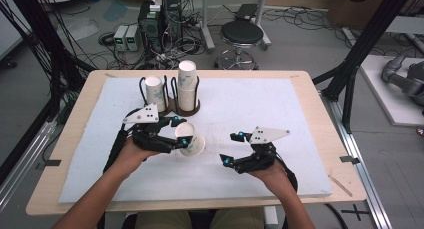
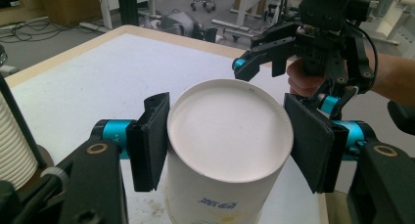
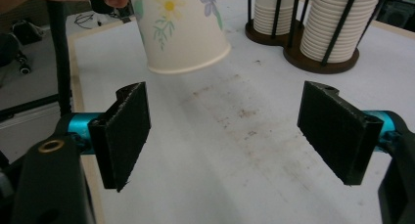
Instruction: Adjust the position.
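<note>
A white paper cup (image 1: 194, 141) printed with flowers is held just above the mat, tilted, with its base turned back toward the hand. My left gripper (image 1: 180, 132) is shut on it, its black pads pressing both sides close to the base (image 2: 226, 131). In the right gripper view the cup (image 3: 178, 28) hangs rim-down at the upper left. My right gripper (image 1: 233, 148) is to the right of the cup and apart from it, open, with nothing between its pads (image 3: 125, 131).
A dark wire cup holder (image 1: 172, 109) with two stacks of paper cups (image 1: 187, 84) stands at the back of the white mat (image 1: 280, 104). In the right gripper view the holder (image 3: 320, 62) is at the upper right. Stool, cables and boxes lie beyond the table.
</note>
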`<state>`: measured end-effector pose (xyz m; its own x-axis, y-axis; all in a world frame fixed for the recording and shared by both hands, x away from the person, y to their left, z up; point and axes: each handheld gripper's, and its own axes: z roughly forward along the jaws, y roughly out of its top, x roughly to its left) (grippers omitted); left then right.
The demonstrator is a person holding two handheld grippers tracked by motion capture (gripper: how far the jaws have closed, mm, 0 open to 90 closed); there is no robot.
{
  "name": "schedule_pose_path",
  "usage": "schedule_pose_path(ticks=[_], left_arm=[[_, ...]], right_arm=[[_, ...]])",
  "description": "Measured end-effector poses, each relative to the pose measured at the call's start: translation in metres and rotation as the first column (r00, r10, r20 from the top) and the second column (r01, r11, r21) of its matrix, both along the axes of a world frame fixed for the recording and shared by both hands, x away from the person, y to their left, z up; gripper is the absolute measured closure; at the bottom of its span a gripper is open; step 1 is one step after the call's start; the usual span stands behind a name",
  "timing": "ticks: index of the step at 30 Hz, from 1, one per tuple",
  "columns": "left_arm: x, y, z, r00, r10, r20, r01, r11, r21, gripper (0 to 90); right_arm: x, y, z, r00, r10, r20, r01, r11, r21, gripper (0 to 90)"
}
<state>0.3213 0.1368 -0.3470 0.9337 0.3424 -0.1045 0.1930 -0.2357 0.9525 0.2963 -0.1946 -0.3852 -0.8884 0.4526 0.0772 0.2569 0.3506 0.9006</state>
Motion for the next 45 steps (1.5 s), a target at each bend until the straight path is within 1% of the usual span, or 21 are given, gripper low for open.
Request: schedule_pose_path(ticks=[1, 2, 8, 9, 11, 13, 14, 21, 24, 28, 33, 35, 41, 45], left_arm=[[0.000, -0.001, 0.000, 1.0000, 0.000, 0.001, 0.000, 1.0000, 0.000, 36.7], [0.000, -0.003, -0.001, 1.0000, -0.006, 0.000, 0.006, 1.0000, 0.003, 36.7], [-0.001, -0.008, -0.004, 0.9996, -0.027, -0.007, 0.027, 0.9996, 0.013, 36.8], [-0.001, -0.009, -0.004, 0.9996, -0.028, -0.011, 0.028, 0.9996, 0.009, 36.8], [-0.002, -0.012, -0.005, 0.9991, -0.040, -0.014, 0.040, 0.9991, 0.014, 36.8], [-0.003, -0.014, -0.005, 0.9986, -0.052, -0.014, 0.052, 0.9985, 0.015, 36.8], [-0.003, -0.015, -0.005, 0.9979, -0.063, -0.015, 0.063, 0.9978, 0.018, 36.8], [-0.008, -0.023, -0.005, 0.9932, -0.114, -0.021, 0.114, 0.9934, 0.011, 36.8], [-0.009, -0.025, -0.005, 0.9907, -0.134, -0.024, 0.134, 0.9909, 0.010, 36.8], [-0.010, -0.028, -0.005, 0.9884, -0.150, -0.025, 0.150, 0.9887, 0.003, 36.8], [-0.012, -0.030, -0.006, 0.9861, -0.164, -0.030, 0.163, 0.9865, -0.009, 36.9], [-0.012, -0.030, -0.006, 0.9855, -0.167, -0.031, 0.167, 0.9859, -0.013, 36.9], [-0.012, -0.029, -0.007, 0.9843, -0.174, -0.032, 0.173, 0.9847, -0.019, 36.9], [-0.012, -0.030, -0.007, 0.9844, -0.173, -0.034, 0.172, 0.9849, -0.015, 36.9]], right_arm=[[0.001, 0.003, 0.000, 0.9999, 0.014, 0.005, -0.014, 1.000, 0.005, 20.5], [0.001, 0.003, 0.000, 0.9999, 0.014, 0.005, -0.014, 1.000, 0.005, 20.5], [0.003, 0.012, -0.001, 0.9988, 0.049, -0.004, -0.049, 0.999, -0.001, 20.5], [0.003, 0.014, -0.001, 0.9984, 0.057, -0.008, -0.057, 0.998, -0.001, 20.5], [0.004, 0.016, -0.002, 0.9976, 0.069, -0.008, -0.069, 0.998, -0.002, 20.5], [0.006, 0.022, -0.003, 0.9954, 0.095, -0.007, -0.095, 0.995, -0.003, 20.5], [0.006, 0.022, -0.003, 0.9954, 0.095, -0.007, -0.095, 0.995, -0.003, 20.5], [0.008, 0.037, -0.005, 0.9866, 0.163, -0.002, -0.163, 0.987, -0.010, 20.5], [0.009, 0.041, -0.007, 0.9822, 0.187, -0.008, -0.188, 0.982, -0.016, 20.5], [0.009, 0.047, -0.009, 0.9753, 0.221, -0.011, -0.221, 0.975, -0.022, 20.6], [0.009, 0.049, -0.011, 0.9724, 0.233, -0.011, -0.233, 0.972, -0.017, 21.3], [0.009, 0.049, -0.012, 0.9691, 0.246, -0.014, -0.246, 0.969, -0.019, 25.0], [0.009, 0.048, -0.012, 0.9654, 0.260, -0.008, -0.261, 0.965, -0.015, 27.2], [0.008, 0.047, -0.011, 0.9640, 0.266, -0.003, -0.266, 0.964, -0.030, 30.4]])
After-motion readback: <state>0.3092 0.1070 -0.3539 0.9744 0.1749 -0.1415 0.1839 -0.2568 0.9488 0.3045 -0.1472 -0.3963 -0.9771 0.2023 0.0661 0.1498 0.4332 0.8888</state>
